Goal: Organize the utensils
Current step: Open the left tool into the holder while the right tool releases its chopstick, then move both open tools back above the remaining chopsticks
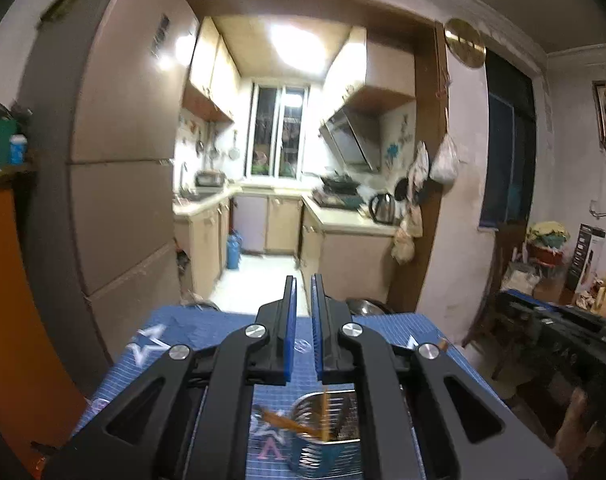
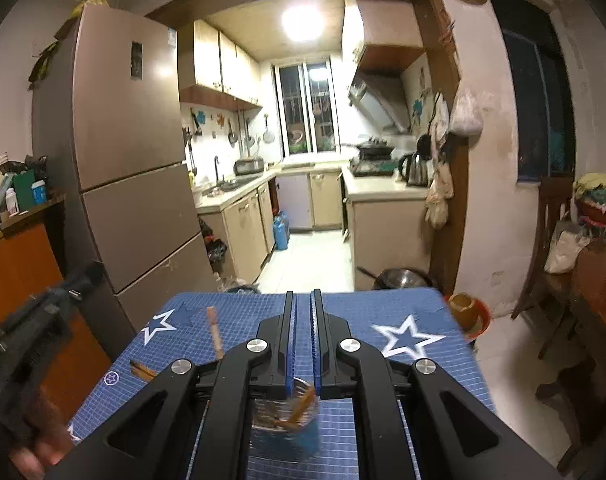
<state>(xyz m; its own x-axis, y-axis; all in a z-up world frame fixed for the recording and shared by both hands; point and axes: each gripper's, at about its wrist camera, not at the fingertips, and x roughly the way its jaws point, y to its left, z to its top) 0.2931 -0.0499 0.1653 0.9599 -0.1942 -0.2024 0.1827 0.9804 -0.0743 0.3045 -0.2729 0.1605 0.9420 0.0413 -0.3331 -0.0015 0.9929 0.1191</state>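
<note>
Both your grippers are closed down to a narrow slit and carry nothing: the left gripper and the right gripper point across the blue star-printed mat toward the kitchen. The perforated metal utensil holder stands low, beneath the right jaws, with chopsticks leaning in it. One loose wooden utensil lies left of the right gripper, long axis running roughly away from you; another lies nearer the mat's left edge, closer to your left hand. The far half of the mat is open; the left edge is close to that second piece.
</note>
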